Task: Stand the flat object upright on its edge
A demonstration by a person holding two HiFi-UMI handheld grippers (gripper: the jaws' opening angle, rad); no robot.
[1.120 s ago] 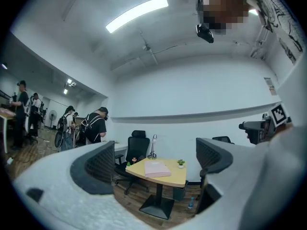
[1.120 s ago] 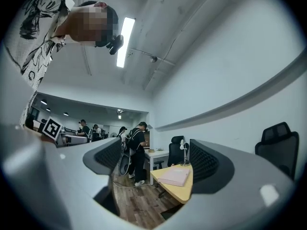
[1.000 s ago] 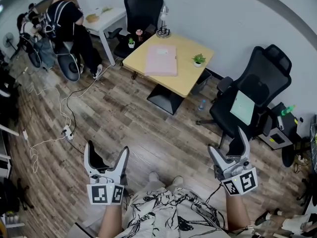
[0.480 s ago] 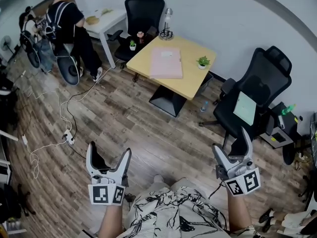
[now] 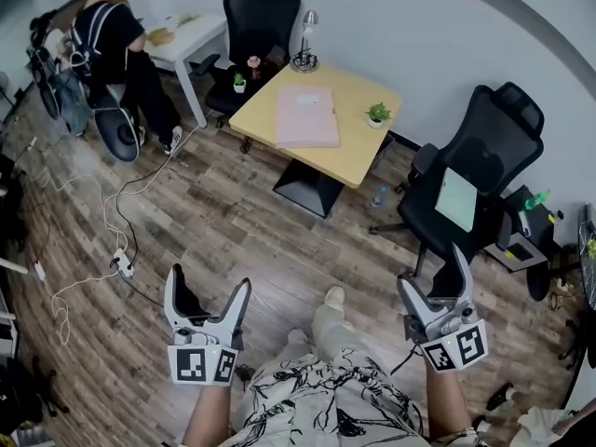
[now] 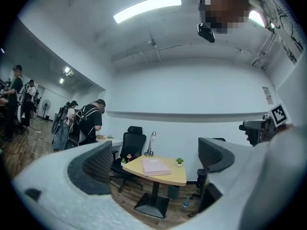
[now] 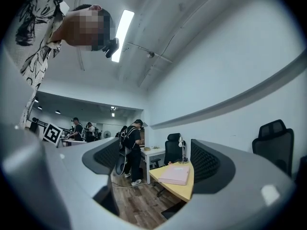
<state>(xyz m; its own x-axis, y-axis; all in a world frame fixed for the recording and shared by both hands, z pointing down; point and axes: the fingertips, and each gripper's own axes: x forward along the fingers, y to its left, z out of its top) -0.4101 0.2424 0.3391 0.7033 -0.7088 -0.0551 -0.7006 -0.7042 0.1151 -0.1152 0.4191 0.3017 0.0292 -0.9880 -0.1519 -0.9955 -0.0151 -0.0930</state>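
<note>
While the left gripper (image 5: 208, 282) and right gripper (image 5: 429, 268) are hanging released and empty, the book (image 5: 305, 116) is lying flat on the table (image 5: 365, 152), well ahead between them, its long axis running away and seemingly nearer the left.

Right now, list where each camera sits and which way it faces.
Head view: on the person's head, looking steeply down at the floor and table; shows the left gripper, right gripper and patterned shirt.
Left gripper view: on the left gripper, facing the table between its open jaws.
Right gripper view: on the right gripper, facing the table, jaws open.
Shared: all show the pink flat object on the table.
</note>
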